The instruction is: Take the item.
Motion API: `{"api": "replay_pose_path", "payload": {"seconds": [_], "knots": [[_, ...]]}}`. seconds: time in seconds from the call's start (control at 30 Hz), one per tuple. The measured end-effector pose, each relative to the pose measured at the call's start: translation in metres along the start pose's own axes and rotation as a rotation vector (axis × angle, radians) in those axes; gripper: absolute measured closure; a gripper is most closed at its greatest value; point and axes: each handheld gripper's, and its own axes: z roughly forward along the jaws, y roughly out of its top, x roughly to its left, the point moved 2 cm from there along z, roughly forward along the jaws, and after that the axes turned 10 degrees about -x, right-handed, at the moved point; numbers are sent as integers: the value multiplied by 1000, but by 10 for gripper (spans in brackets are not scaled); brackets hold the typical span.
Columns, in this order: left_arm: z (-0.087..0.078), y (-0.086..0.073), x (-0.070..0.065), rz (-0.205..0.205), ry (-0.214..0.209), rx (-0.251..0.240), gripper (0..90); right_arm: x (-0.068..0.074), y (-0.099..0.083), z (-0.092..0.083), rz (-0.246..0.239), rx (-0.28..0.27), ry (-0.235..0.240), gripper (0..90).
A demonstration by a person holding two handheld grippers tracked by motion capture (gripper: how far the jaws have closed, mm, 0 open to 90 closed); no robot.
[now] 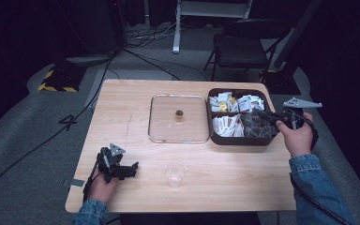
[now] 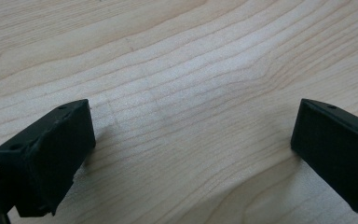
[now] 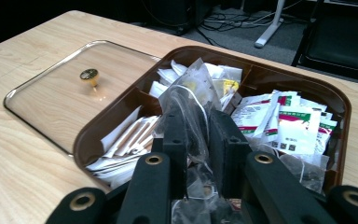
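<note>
- Right gripper jaws pinch a clear packet above the brown box.
- Left gripper, at the table's 7 o'clock, gapes wide, holding nothing.

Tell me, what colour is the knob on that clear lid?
Gold. The knob on the clear lid shows best in the right gripper view.

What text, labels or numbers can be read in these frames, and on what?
None can be read.
White and green packets in the brown box: print and small square codes, too blurred to read.
Clear packet in the right gripper: no legible print.
Lid, cup, table: no markings visible.
</note>
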Motion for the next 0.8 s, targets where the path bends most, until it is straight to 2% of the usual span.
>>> {"api": "replay_pose_path", "payload": {"seconds": [0.17, 0.27, 0.47, 0.6, 0.8], "knots": [[0, 0, 0, -2, -1, 0, 0, 15, 7, -3, -10, 8, 18, 779], [0, 0, 0, 0, 0, 0, 0, 27, 12, -4, -18, -2, 47, 779], [0, 0, 0, 0, 0, 0, 0, 52, 22, -6, -23, -16, 101, 780], [0, 0, 0, 0, 1, -1, 0, 72, 28, -7, -15, -8, 134, 779], [0, 0, 0, -1, 0, 0, 0, 100, 33, -7, -29, -1, 171, 778]]}}
